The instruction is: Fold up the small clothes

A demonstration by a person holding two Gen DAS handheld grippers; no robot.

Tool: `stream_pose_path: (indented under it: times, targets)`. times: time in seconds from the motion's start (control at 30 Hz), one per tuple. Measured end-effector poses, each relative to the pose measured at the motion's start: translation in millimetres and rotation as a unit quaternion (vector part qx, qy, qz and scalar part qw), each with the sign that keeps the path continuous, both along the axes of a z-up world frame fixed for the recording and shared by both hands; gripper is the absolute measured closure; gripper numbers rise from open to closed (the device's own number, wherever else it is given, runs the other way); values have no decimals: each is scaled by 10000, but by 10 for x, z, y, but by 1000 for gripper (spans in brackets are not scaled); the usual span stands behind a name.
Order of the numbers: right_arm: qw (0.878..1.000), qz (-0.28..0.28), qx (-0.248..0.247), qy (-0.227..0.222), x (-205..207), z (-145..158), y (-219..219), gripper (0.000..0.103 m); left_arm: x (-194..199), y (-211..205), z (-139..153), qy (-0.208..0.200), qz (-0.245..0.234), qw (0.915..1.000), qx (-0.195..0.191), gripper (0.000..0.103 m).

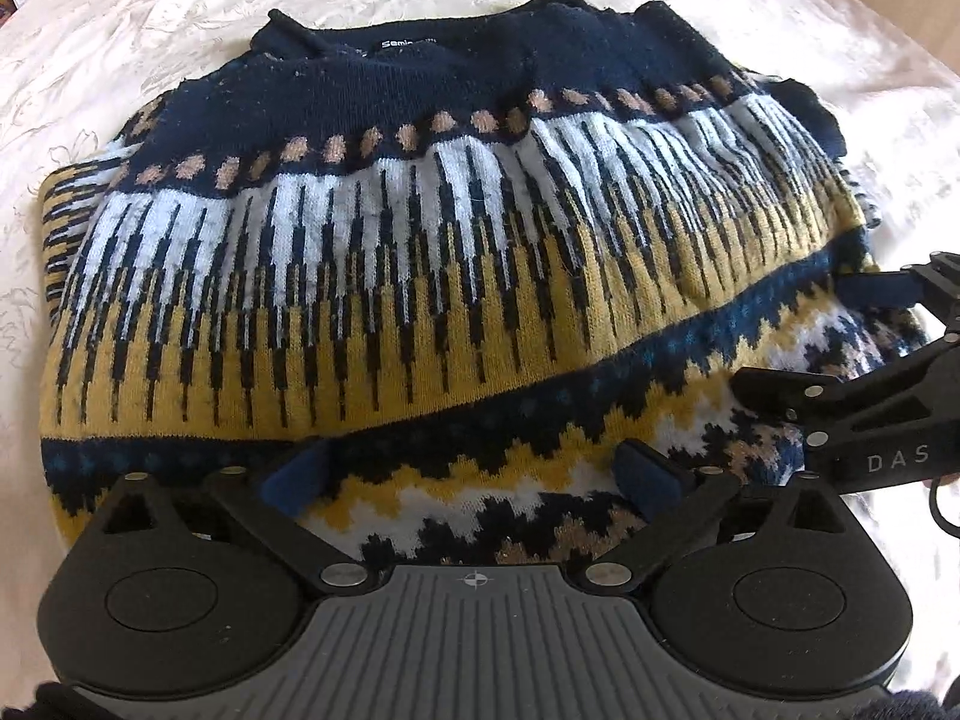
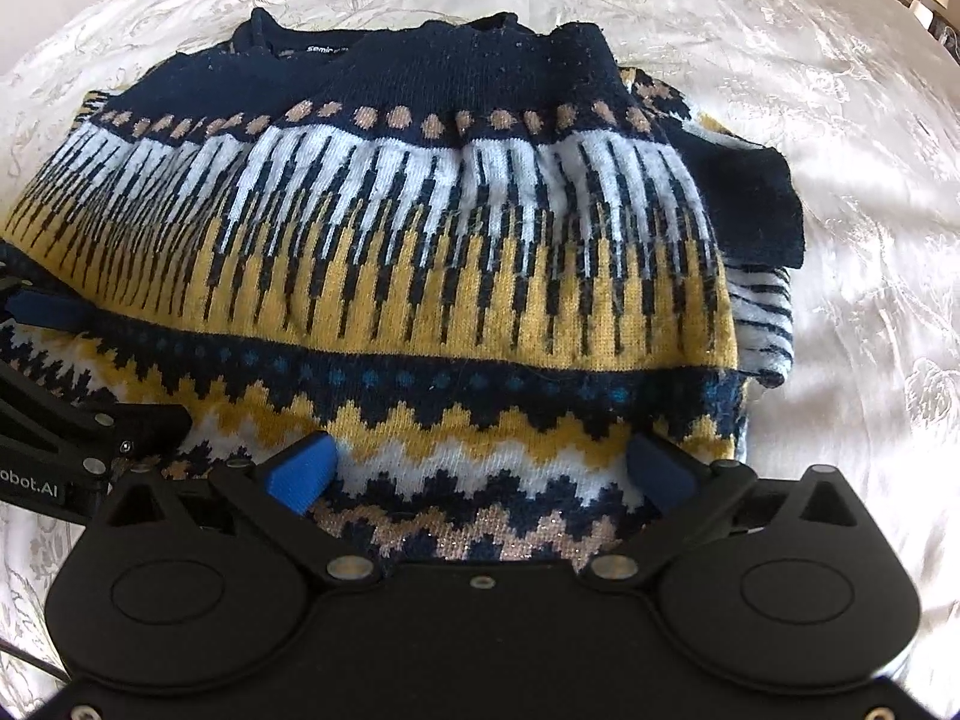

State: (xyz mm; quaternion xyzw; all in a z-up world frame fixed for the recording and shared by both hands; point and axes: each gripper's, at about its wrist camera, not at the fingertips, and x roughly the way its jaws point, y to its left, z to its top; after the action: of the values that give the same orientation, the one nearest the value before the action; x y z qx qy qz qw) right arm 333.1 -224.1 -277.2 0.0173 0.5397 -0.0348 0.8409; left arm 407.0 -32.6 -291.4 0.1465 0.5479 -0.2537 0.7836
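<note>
A patterned knit sweater (image 1: 420, 252) lies folded on a cream embroidered bedspread (image 1: 150, 30), navy collar band toward 12 o'clock, zigzag bands toward 6 o'clock. The left gripper (image 1: 474, 480) stands spread wide over the zigzag bands, its blue pads (image 1: 294, 480) clear of any pinch, nothing between them but the knit beneath. The right gripper (image 2: 480, 468) is likewise spread wide above the near edge, pinching nothing. In the left view it enters at 3 o'clock; in the right view the left gripper shows at 9 o'clock.
</note>
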Motion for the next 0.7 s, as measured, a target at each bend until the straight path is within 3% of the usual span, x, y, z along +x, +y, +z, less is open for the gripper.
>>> stream_pose_path:
  times: [0.37,0.53,0.7]
  targets:
    - [9998,154,17,-97,-38,16,-68,0,5,-5,15,167,-54,9997,170,2]
    - [9993,278,-110,-232,-137,61,-52,1,-125,12,158,-122,-117,9996,220,15]
    - [9993,86,-258,-268,-292,116,-111,1,-246,171,258,-164,116,9996,180,16]
